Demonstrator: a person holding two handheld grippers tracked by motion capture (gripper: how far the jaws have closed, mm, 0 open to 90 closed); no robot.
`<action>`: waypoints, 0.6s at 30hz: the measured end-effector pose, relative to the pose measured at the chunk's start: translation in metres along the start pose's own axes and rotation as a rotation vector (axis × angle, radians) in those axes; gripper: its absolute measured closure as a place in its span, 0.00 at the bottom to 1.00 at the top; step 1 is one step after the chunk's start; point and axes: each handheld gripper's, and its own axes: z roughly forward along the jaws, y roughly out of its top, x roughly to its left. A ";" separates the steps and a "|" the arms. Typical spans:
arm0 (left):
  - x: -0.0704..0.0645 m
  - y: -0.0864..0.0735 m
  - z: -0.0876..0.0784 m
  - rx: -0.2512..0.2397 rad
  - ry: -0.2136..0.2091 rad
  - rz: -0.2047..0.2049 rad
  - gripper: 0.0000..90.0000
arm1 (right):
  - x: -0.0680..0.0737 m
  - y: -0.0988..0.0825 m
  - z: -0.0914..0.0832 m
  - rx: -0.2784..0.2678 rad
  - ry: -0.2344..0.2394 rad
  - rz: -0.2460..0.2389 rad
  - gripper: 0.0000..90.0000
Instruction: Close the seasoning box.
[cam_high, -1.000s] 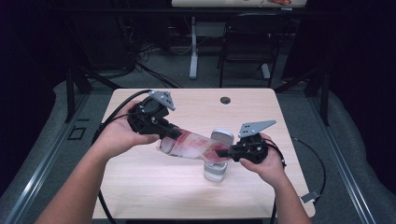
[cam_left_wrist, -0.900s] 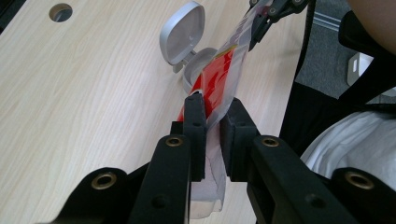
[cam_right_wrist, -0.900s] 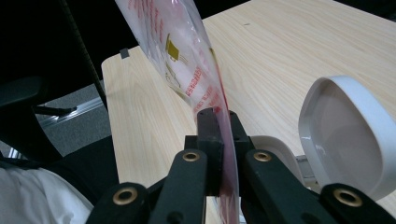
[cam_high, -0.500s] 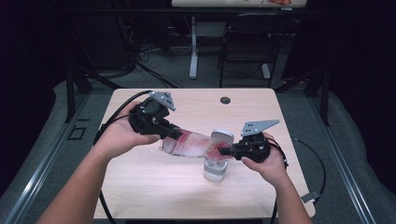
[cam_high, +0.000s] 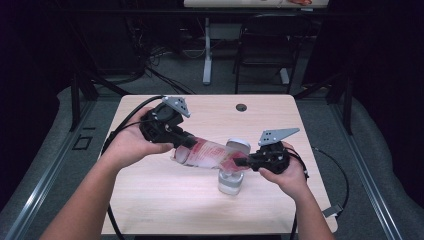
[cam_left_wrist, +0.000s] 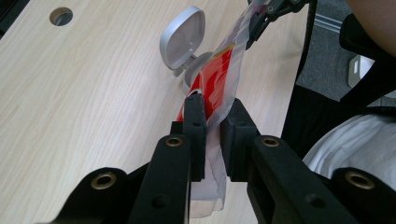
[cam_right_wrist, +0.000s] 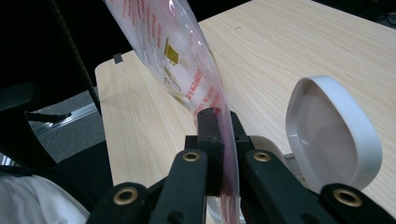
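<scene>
At the left of the high view the left gripper (cam_high: 184, 141), held in the person's left hand (cam_high: 131, 146), has its jaws pinched on one end of a clear plastic pouch (cam_high: 207, 155) printed in red; in the left gripper view that gripper (cam_left_wrist: 213, 122) has both black jaws pressed against the thin film of the pouch (cam_left_wrist: 219, 79), which runs away from the jaws toward the far hand; the pouch hangs in the air above the light wooden table (cam_high: 165, 200), stretched between the two grippers and sloping down from left to right; below its right end stands a small white container (cam_high: 231, 181) with its hinged lid (cam_high: 238, 147) flipped open and upright, the lid seen as a grey oval (cam_left_wrist: 182, 38) in the left gripper view and as a white dish (cam_right_wrist: 332, 133) in the right gripper view; the lower end of the pouch lies just over the container's mouth, though whether it touches the rim cannot be told; at the right the right gripper (cam_high: 245, 162), held in the right hand (cam_high: 284, 172), clamps the other end of the pouch; in its own view the right gripper (cam_right_wrist: 224, 135) has its jaws closed flat on the film (cam_right_wrist: 173, 56), which rises up and away from them; a round cable hole (cam_high: 241, 107) sits near the table's far edge.
</scene>
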 end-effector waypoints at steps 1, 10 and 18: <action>0.000 0.001 0.000 0.003 0.001 0.002 0.91 | 0.000 0.000 0.000 -0.002 0.000 0.004 0.99; -0.001 0.004 0.004 0.005 -0.005 0.006 0.90 | -0.003 -0.003 -0.002 0.014 -0.006 0.009 0.99; 0.000 0.004 0.008 0.001 -0.012 0.005 0.89 | -0.005 -0.005 -0.002 0.023 -0.013 0.017 0.99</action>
